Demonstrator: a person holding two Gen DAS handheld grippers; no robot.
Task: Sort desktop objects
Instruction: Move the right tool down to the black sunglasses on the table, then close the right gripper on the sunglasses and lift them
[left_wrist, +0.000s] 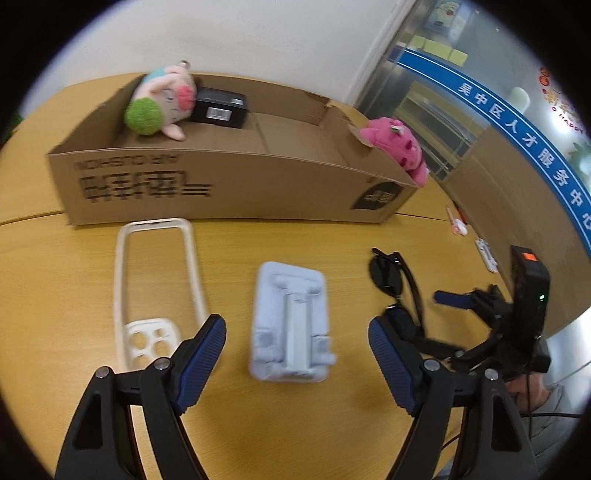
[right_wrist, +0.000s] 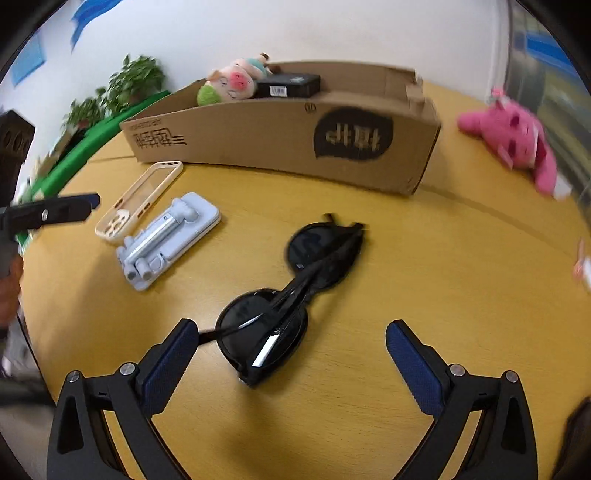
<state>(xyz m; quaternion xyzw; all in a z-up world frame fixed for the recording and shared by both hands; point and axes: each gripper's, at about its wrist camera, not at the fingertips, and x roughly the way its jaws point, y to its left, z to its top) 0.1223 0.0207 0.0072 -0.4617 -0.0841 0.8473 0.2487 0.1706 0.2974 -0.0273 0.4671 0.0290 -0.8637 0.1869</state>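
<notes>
"AIR CUSHION" on cardboard box (left_wrist: 229, 184)

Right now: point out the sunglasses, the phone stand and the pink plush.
sunglasses (right_wrist: 260, 325): right wrist view, on the near dark lens.
phone stand (left_wrist: 290, 323): left wrist view, on its folded centre arm.
pink plush (right_wrist: 511, 138): right wrist view, on its body.
</notes>
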